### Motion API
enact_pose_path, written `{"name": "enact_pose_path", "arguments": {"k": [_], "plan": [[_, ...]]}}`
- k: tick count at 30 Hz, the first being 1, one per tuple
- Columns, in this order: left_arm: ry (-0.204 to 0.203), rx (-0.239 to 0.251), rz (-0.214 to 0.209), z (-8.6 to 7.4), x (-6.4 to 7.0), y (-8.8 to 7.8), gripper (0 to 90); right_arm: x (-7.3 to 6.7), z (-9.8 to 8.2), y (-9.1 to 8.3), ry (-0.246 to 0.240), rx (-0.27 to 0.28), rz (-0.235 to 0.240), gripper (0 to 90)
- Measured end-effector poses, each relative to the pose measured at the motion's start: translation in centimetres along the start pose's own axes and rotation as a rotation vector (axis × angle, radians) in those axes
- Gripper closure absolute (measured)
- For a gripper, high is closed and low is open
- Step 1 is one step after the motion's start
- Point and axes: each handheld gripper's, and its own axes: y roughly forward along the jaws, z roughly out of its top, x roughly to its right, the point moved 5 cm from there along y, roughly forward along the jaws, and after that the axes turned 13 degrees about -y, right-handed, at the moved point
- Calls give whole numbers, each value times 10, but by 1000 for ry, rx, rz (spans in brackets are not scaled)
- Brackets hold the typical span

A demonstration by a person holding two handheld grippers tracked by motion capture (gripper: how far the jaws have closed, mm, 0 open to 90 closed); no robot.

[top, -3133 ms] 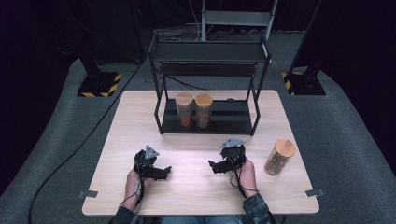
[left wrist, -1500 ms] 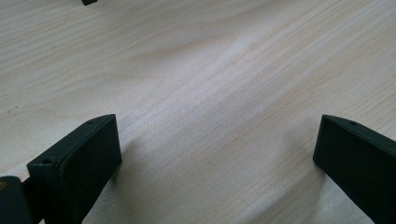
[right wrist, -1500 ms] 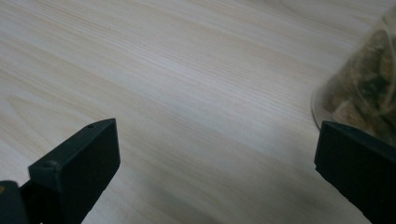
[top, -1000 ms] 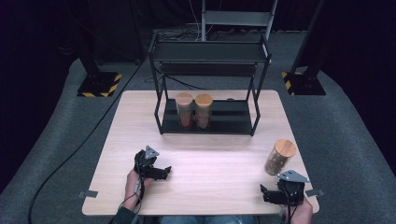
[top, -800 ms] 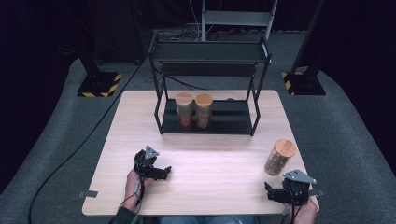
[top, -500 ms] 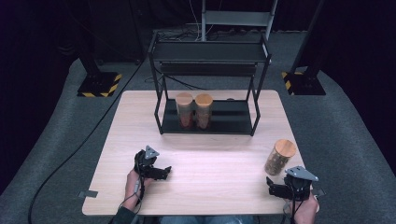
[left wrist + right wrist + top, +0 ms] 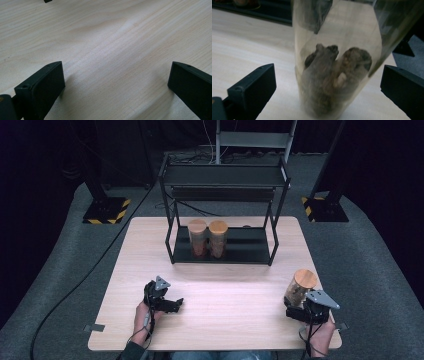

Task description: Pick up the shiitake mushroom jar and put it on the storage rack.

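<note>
A clear glass jar [image 7: 299, 288] with a wooden lid stands near the table's right edge, with brown lumps inside. My right gripper [image 7: 300, 312] sits just in front of it, open. In the right gripper view the jar [image 7: 337, 62] stands upright between the wide-spread jaws, apart from both. My left gripper [image 7: 170, 304] rests low over the table's front left, open, with bare wood between its jaws [image 7: 115, 75]. Two more lidded jars [image 7: 197, 237] [image 7: 218, 238] stand side by side on the lower shelf of a black rack [image 7: 272, 240].
The black two-tier rack stands at the back middle of the wooden table [image 7: 230, 290]. The right jar is close to the table's right edge. Black stand bases with yellow stripes [image 7: 105, 211] sit on the grey floor behind.
My right gripper has moved from the table's middle to the front right, then crept forward to the jar. The left gripper has stayed still.
</note>
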Motion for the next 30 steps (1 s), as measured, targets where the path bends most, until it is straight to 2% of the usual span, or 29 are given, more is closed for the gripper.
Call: {"name": "enact_pose_path", "arguments": {"k": [6,10,14,20,24,30], "plan": [[0,0,0,0,0,0,1,2,3,9,2,40,-11,0],[0,0,0,0,0,0,1,3,3,13,6,42,-30,1],[0,0,0,0,0,0,1,5,1,14,30,51,-37,87],[0,0,0,0,0,0,1,4,-2,18,47,49,6,233],[0,0,0,0,0,0,1,4,-2,18,56,57,16,243],[0,0,0,0,0,0,1,4,-3,18,71,68,3,247]]}}
